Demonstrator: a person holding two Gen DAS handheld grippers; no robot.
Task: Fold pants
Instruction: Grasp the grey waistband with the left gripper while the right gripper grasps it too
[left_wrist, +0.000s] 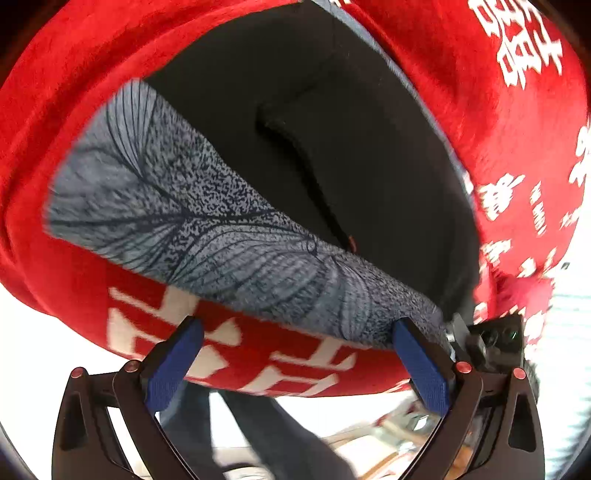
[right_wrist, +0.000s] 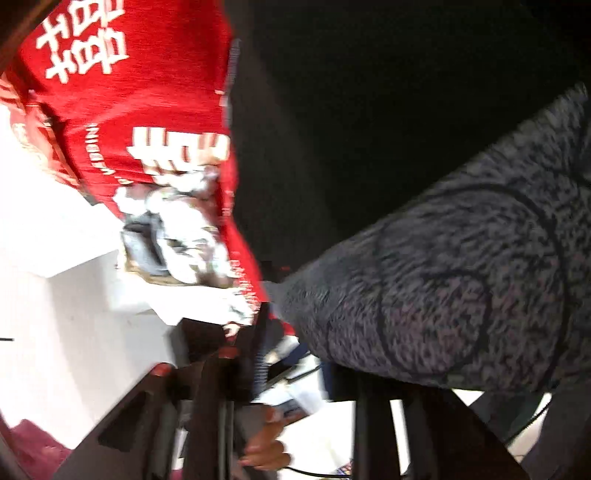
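where red cloth (left_wrist: 66, 74) spreads, one pants (left_wrist: 332, 129)

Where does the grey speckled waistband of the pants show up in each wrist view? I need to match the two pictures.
Left wrist view: the grey speckled waistband runs as a band from the left edge down toward the lower right, ending near the left gripper's right-hand finger.
Right wrist view: the same waistband fills the right side, blurred, rising toward the upper right.
Shared landmark: the red blanket with white characters.
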